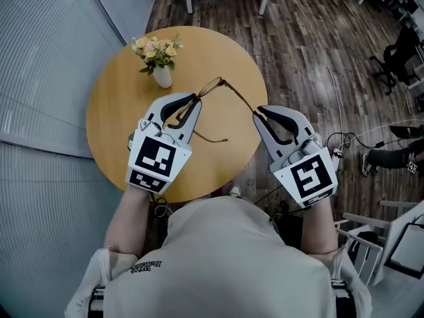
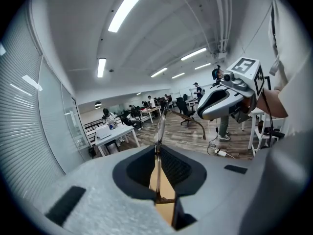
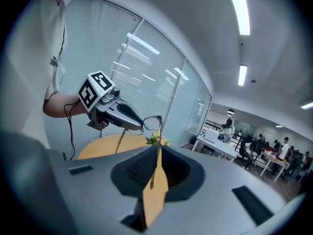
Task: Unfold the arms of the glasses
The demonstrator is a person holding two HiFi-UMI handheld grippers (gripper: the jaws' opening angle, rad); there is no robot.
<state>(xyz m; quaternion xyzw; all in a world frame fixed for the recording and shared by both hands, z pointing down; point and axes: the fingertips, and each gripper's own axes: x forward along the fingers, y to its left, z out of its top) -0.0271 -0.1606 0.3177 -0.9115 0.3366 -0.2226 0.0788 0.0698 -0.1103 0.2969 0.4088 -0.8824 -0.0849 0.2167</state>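
Head view gives us the whole layout: the left gripper sits over the round wooden table, pinching the front of the glasses. The vase of flowers is just beyond it. The right gripper is at the table's right edge, clamped on the tip of one arm. Only the left gripper view shows us the lens rim edge-on, squeezed between its closed jaws, with an office of desks and people behind. The right gripper view shows the thin arm tip nipped between its jaws, plus a slatted wall. The glasses hang in the air above the table, touching nothing but the two grippers. They're a thin brownish wire frame with rounded lenses. The arm running to the right gripper is swung well away from the front, and the other arm pokes out beside the left gripper, curved at its end. Each marker cube has black-and-white squares, and the print on the person's shirt is too small for us to read.
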